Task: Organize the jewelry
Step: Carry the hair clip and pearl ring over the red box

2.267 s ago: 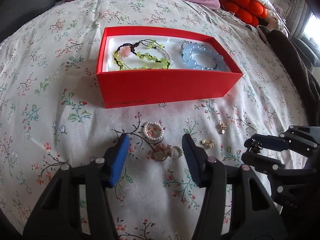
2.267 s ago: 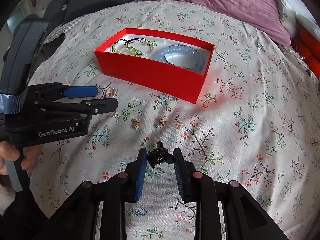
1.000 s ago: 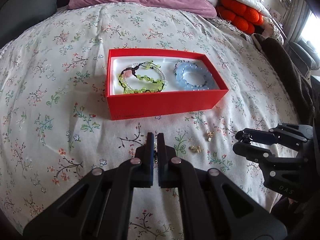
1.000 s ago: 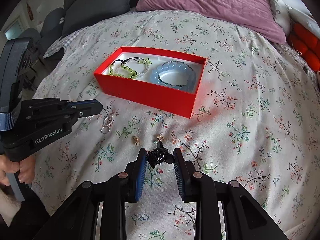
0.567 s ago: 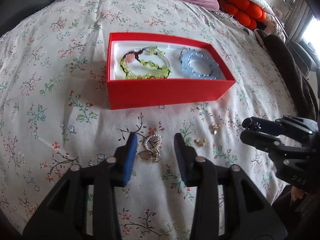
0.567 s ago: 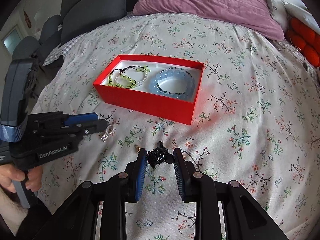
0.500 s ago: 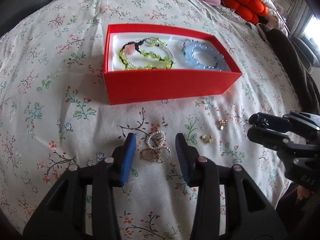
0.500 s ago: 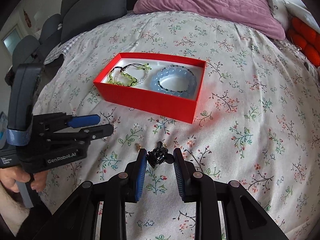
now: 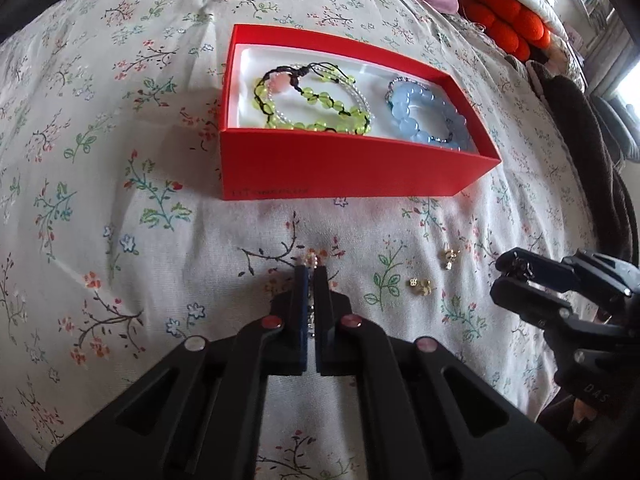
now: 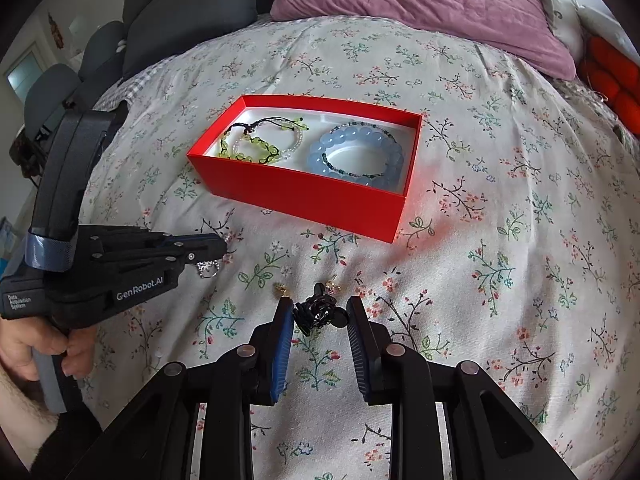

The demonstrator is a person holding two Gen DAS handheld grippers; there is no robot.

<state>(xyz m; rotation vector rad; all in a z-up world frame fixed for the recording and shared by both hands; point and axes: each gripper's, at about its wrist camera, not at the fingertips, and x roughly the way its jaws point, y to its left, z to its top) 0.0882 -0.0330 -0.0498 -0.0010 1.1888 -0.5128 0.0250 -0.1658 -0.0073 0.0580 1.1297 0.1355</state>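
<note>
jewelry is partly sorted: green beaded bracelet [image 9: 316,108] and pale blue beaded bracelet [image 9: 426,114] lie in the red cardboard box [image 9: 344,168], upper centre. small pearl rings [image 9: 311,259] sit pinched in the left gripper [image 9: 311,280] fingers at lower centre; two gold earrings [image 9: 434,272] remain on the floral bed [image 9: 120,200]. right gripper [image 10: 320,320] fingers grip a black clip [image 10: 318,312].

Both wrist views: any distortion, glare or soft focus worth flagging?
Left wrist view: strong fisheye bend, the red box edges curve; blown-out window at far right; left tongs sharp. Right wrist view: same curvature, dark corner vignetting, red glow on the bedspread beside the box; black clip in focus.
</note>
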